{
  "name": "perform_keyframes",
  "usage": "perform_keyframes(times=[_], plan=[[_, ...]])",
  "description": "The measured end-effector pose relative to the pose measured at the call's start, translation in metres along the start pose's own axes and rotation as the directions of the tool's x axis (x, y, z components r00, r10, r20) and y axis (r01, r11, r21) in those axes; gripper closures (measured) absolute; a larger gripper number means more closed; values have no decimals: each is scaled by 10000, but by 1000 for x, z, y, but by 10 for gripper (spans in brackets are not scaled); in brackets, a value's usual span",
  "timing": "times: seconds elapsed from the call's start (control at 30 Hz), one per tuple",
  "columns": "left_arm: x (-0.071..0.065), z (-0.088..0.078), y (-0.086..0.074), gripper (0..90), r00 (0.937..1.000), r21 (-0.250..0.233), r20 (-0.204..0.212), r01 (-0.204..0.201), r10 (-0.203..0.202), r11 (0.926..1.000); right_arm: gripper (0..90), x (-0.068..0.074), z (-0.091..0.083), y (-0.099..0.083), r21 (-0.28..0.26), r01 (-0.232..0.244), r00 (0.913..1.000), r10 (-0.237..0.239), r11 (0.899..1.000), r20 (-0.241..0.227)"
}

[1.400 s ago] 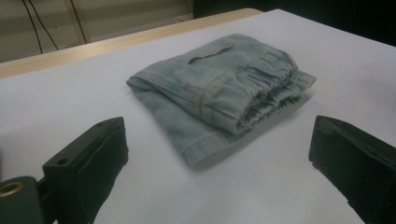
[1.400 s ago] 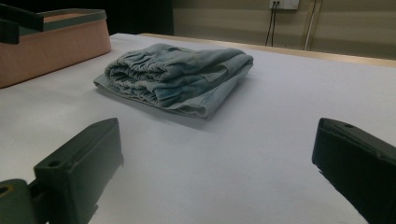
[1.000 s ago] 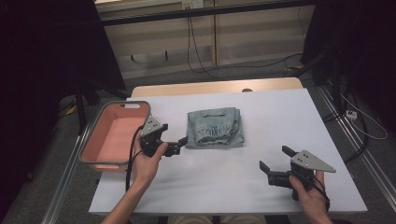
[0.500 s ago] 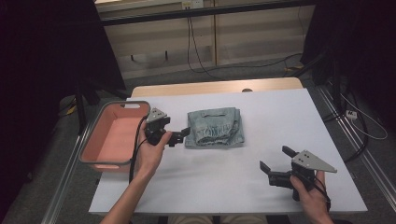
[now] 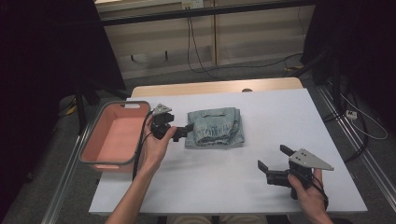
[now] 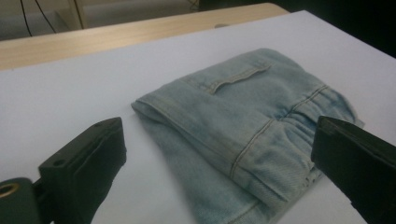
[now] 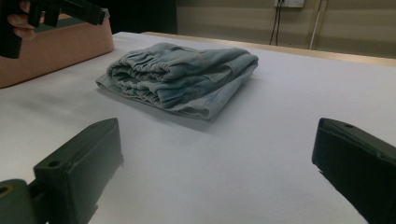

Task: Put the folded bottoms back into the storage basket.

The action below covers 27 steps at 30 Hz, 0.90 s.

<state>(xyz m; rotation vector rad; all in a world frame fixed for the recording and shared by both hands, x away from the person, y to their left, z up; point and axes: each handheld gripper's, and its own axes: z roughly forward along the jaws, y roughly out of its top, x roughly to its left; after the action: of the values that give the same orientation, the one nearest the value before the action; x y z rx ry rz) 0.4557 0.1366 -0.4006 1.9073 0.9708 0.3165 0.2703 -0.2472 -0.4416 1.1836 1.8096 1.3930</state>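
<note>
Folded jeans [image 6: 243, 126] lie between the open left tongs [image 6: 219, 154] — untouched.

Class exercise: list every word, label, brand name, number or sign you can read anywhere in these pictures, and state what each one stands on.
There are none that can be read.
Folded denim garment: seams and a pocket flap, no label or print visible.
Pink bin: plain walls, no marking.
Left gripper and right gripper: black jaws, no lettering visible.
White table: unmarked.

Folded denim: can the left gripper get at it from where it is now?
Probably yes. The left gripper is open at the near edge of the folded denim, its jaws spread either side of that edge, nothing between them.
</note>
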Motion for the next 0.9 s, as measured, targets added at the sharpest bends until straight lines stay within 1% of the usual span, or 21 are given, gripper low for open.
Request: perform_keyframes(times=[0.07,0.1,0.13,0.17,0.2,0.23,0.27,0.33,0.37,0.43,0.47,0.53,0.6,0.77,0.83,0.9], plan=[[-1,4,0,32,9999,-131,-165,51,-53,9999,16,0,0,0,16,19,10000,-19,10000,-42],[-2,6,0,33,9997,-68,-184,148,-149,9999,16,-1,2,0,2,-50,10000,50,10000,-19],[-2,8,1,33,9993,57,-57,361,-361,9993,16,-1,2,0,2,-50,10000,50,10000,-19],[-1,12,1,38,9991,203,145,388,-391,9990,16,-1,3,0,35,-39,10000,39,10000,-20],[0,14,1,53,9994,317,41,334,-336,9989,16,-2,4,0,47,-62,10000,62,10000,-10],[1,17,2,59,9993,380,-175,328,-321,9987,16,-1,5,1,62,-123,9999,123,9999,8],[2,20,2,59,9993,437,-170,346,-339,9984,16,0,5,1,75,-47,10000,48,10000,-28],[5,27,3,61,9980,539,59,633,-637,9965,17,0,5,0,75,13,10000,-12,10000,-47],[6,30,3,63,9978,534,11,663,-665,9964,17,1,5,0,113,25,10000,-25,9999,-54],[8,36,5,85,9982,551,-105,588,-583,9967,16,1,5,0,117,0,10000,1,9999,-60],[9,39,6,109,9974,576,-180,711,-702,9958,16,1,4,0,109,14,10000,-13,9999,-55],[12,44,8,120,9944,788,-72,1054,-1052,9913,16,0,5,0,108,37,10000,-37,9999,-35],[16,51,8,137,9892,886,-13,1462,-1466,9853,16,0,4,-1,135,19,10000,-18,9999,-47],[18,59,8,161,9893,919,-142,1458,-1451,9850,17,2,3,-1,119,88,9999,-87,9999,-108],[19,63,7,162,9861,1132,-68,1658,-1661,9796,16,2,3,-1,100,70,9999,-69,9999,-115],[19,68,5,161,9839,1246,50,1766,-1786,9764,17,2,2,-1,113,54,9999,-53,9999,-95]])
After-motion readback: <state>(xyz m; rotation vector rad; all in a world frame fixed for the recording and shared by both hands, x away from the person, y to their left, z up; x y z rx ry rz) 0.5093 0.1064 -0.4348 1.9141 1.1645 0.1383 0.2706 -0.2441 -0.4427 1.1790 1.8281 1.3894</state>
